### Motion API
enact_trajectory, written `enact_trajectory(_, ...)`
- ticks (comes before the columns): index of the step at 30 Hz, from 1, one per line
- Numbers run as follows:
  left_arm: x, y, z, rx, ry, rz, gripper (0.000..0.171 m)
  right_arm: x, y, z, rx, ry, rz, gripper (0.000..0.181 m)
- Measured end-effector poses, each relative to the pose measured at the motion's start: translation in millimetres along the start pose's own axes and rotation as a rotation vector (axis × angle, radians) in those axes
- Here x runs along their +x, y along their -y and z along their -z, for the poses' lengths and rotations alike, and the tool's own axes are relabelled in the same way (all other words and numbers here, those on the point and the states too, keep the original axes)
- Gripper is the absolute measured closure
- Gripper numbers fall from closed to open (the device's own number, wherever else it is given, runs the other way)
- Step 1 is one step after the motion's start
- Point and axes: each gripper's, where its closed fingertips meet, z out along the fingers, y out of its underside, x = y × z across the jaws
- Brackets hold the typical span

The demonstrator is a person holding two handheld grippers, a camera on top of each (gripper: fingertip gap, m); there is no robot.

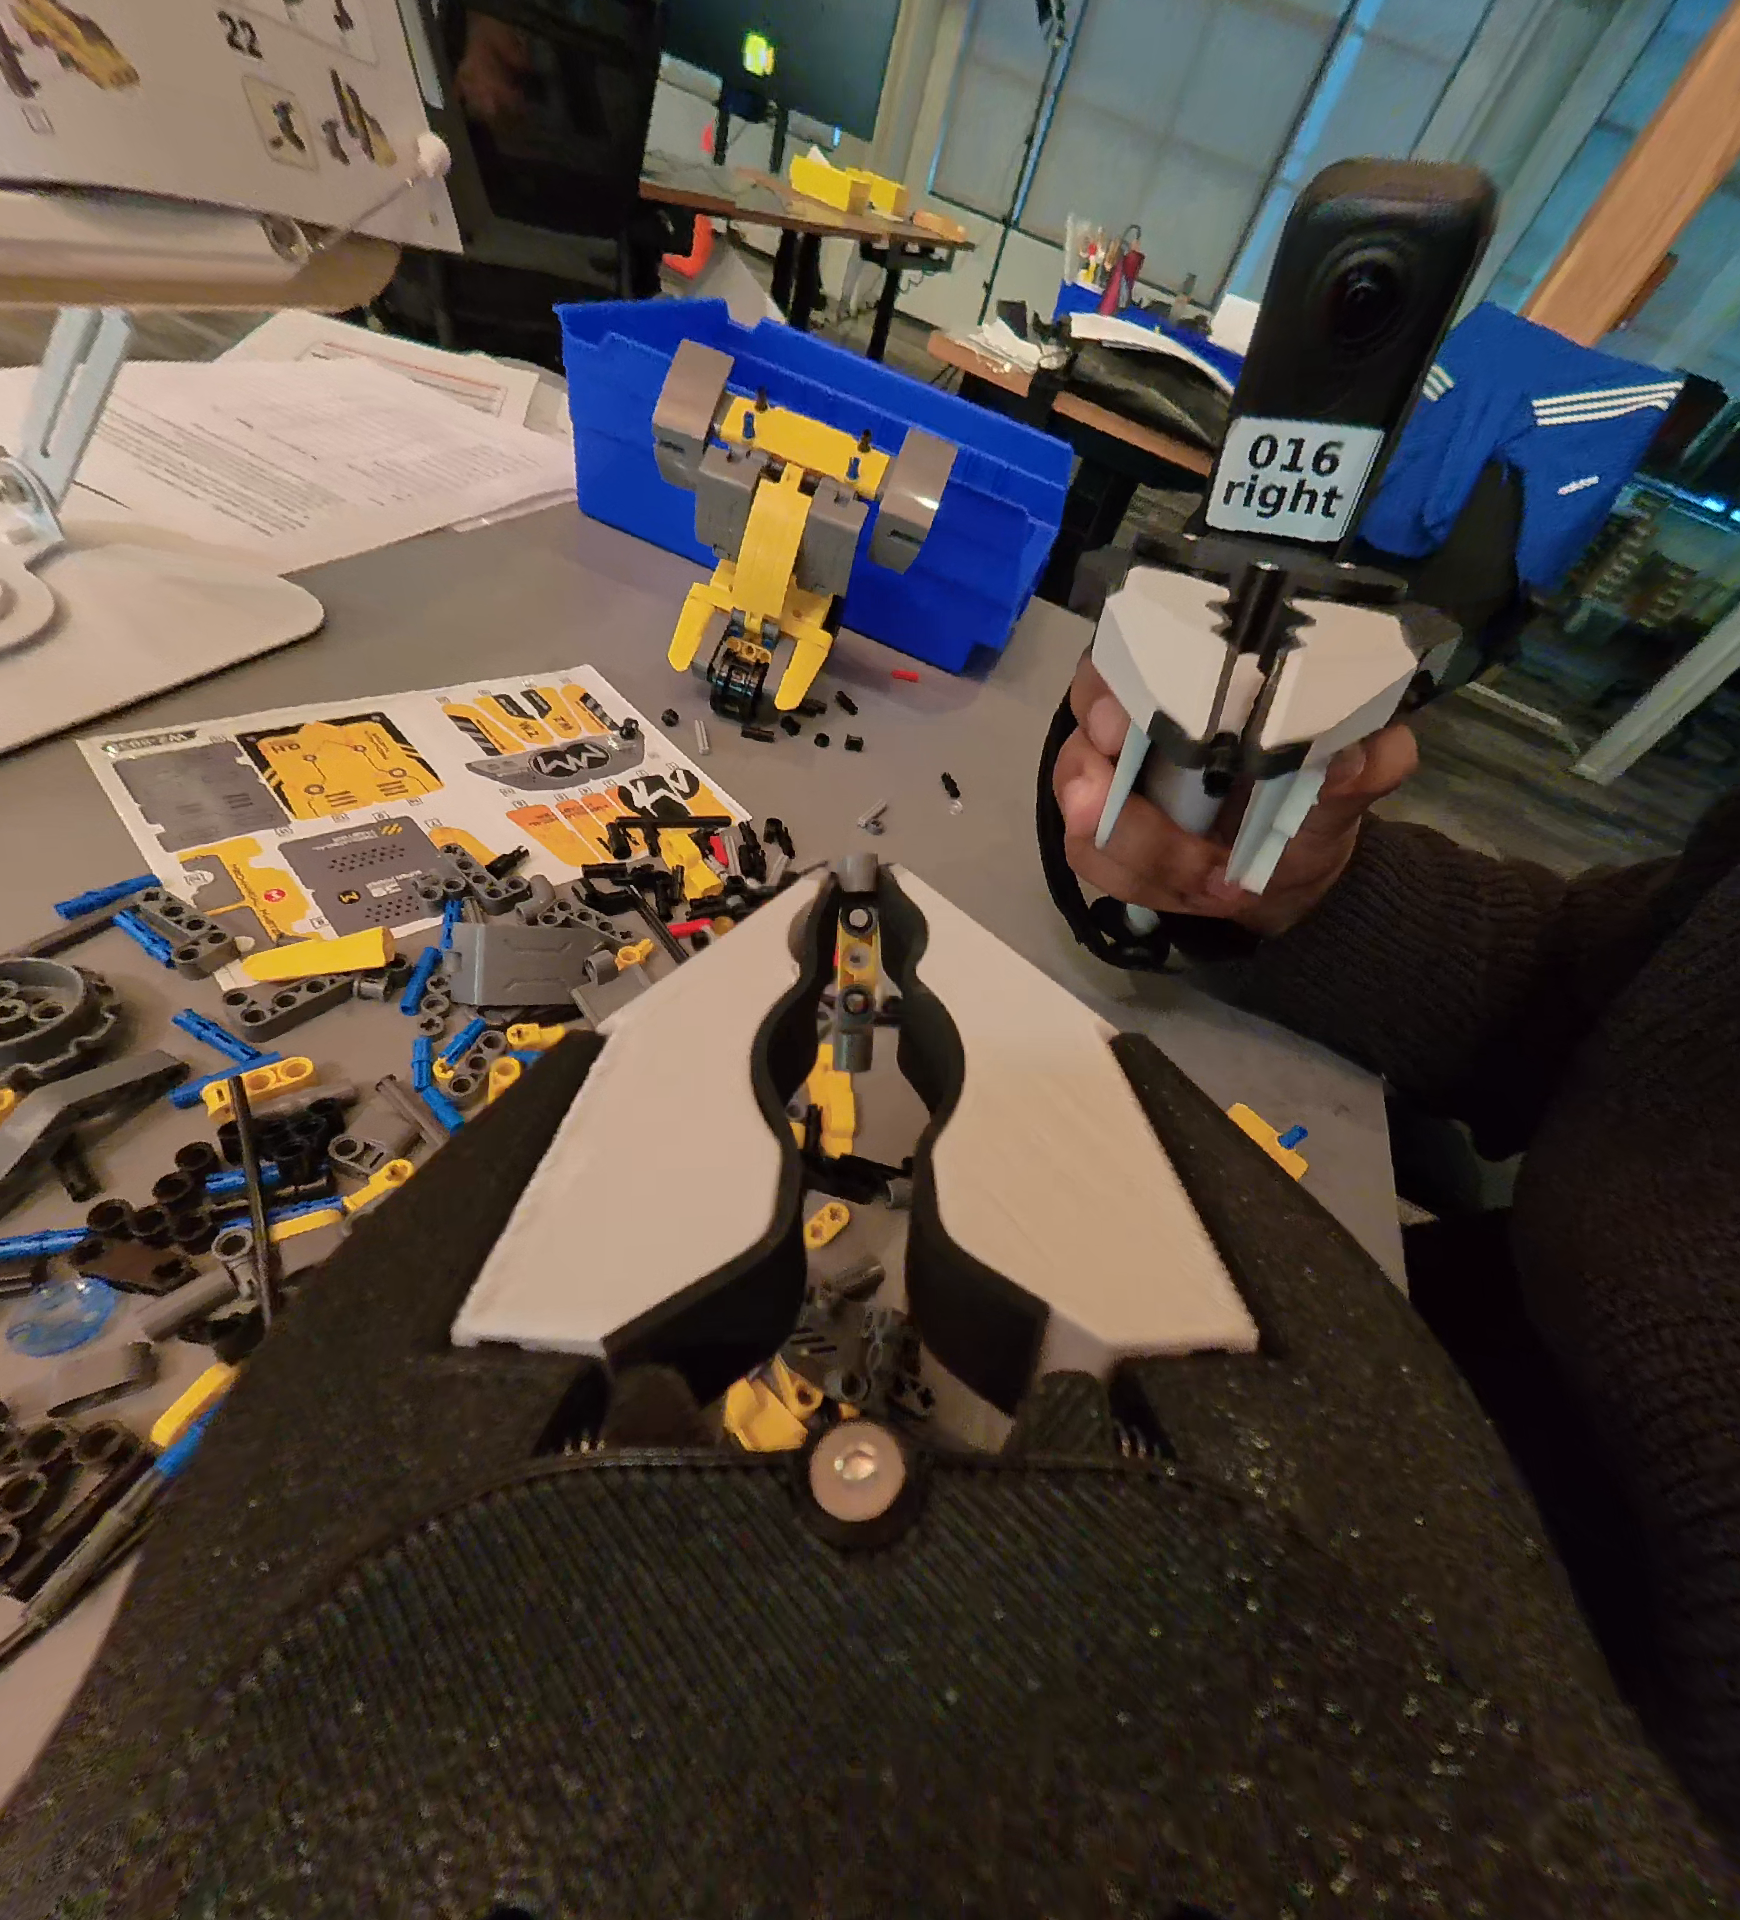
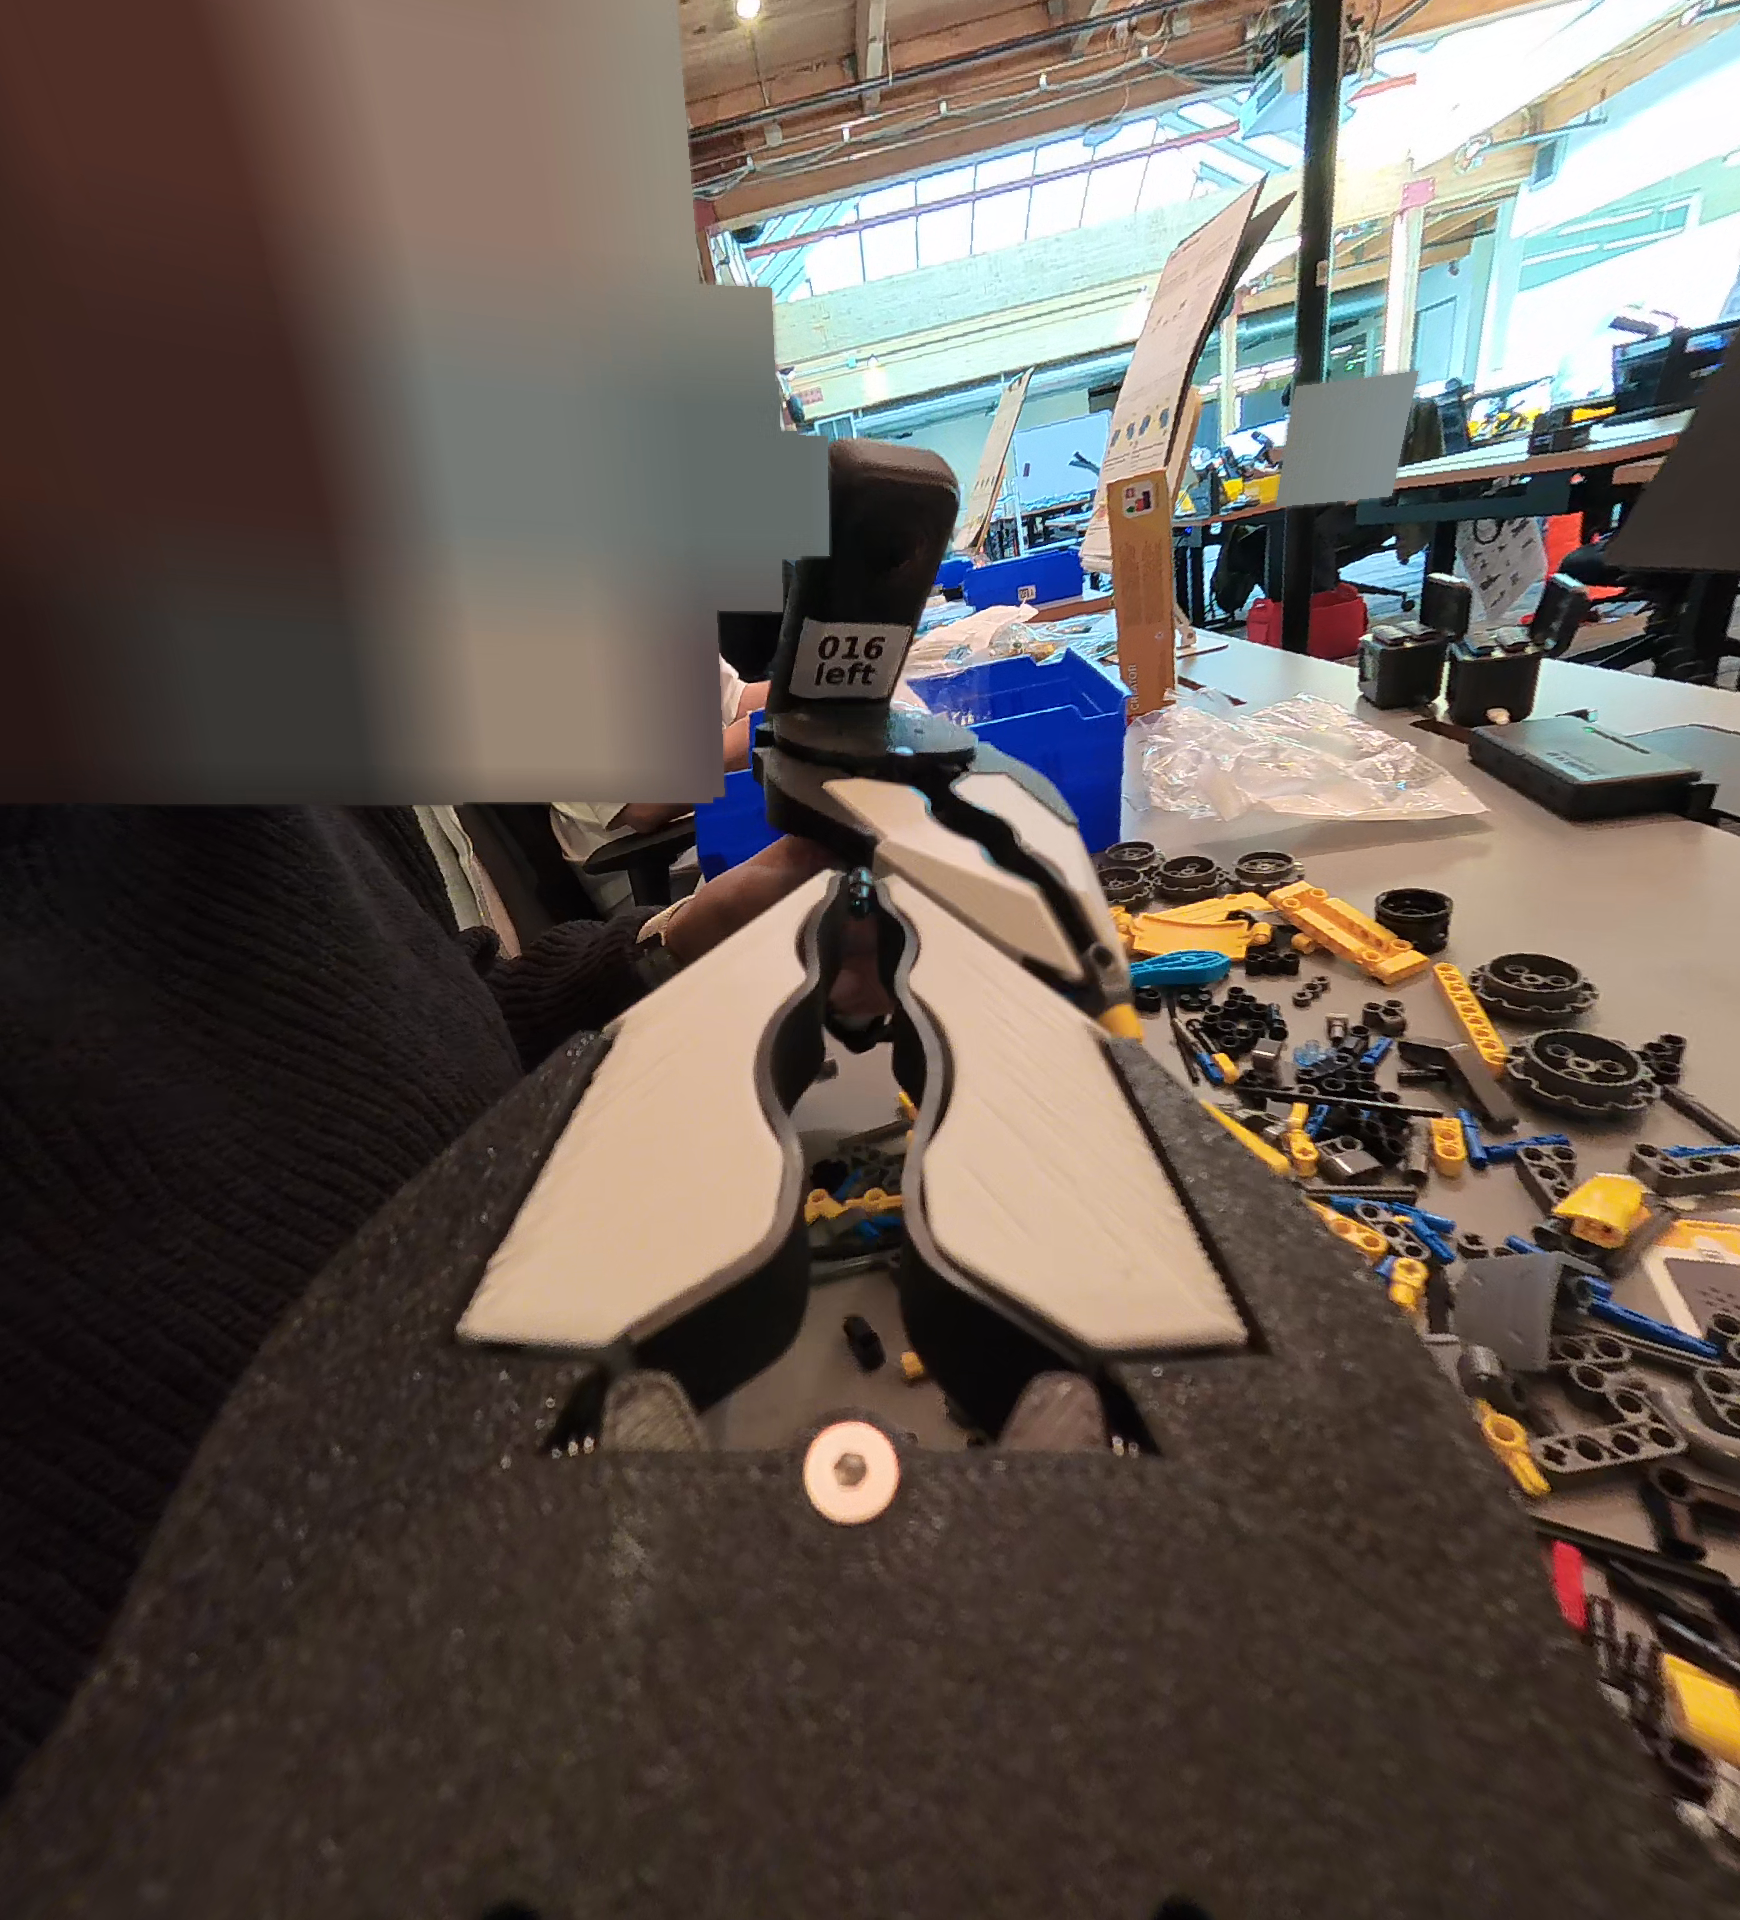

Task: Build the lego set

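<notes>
My left gripper (image 1: 857, 875) is shut on a small yellow and grey brick assembly (image 1: 855, 961), held above the pile of loose bricks (image 1: 253, 1101). It also shows in the right wrist view (image 2: 1105, 971), with the yellow end of the assembly (image 2: 1120, 1020) sticking out below its tips. My right gripper (image 2: 858, 896) is shut on a small dark pin with a blue end (image 2: 858, 891). It is raised off the table just left of the left gripper. In the left wrist view the right gripper (image 1: 1214, 800) is held up in a hand at the right.
A partly built yellow and grey model (image 1: 767, 561) leans on a blue bin (image 1: 949, 520). A sticker sheet (image 1: 378, 790) lies on the grey table (image 1: 533, 603). A booklet on a white stand (image 1: 66, 613) is at the left. Plastic bags (image 2: 1292, 758) and black boxes (image 2: 1572, 769) are farther off.
</notes>
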Motion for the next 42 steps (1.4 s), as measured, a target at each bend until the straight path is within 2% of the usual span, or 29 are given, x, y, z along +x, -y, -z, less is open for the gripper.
enact_trajectory(18,-5.1,17.9,10.9,0.099,0.059,-0.039,0.167,-8.7,-10.8,-13.2,-0.044,0.028,0.02,0.178)
enact_trajectory(24,-6.4,15.2,9.0,0.083,0.069,-0.048,0.167,-6.0,-3.0,-9.5,-0.017,0.006,0.03,0.177)
enact_trajectory(27,2.1,9.7,3.4,0.051,0.029,-0.074,0.167,1.6,0.2,-3.3,-0.01,-0.044,0.007,0.178)
enact_trajectory(32,19.5,-1.7,-8.4,-0.017,0.002,-0.228,0.167,14.2,-0.2,7.6,-0.037,-0.121,0.017,0.178)
enact_trajectory(37,37.3,-7.1,-14.1,-0.031,-0.03,-0.378,0.167,19.1,-16.4,19.5,-0.114,-0.148,0.05,0.178)
enact_trajectory(42,37.9,-21.3,-22.0,-0.101,0.011,-0.509,0.166,18.3,-27.4,28.8,-0.163,-0.133,0.036,0.178)
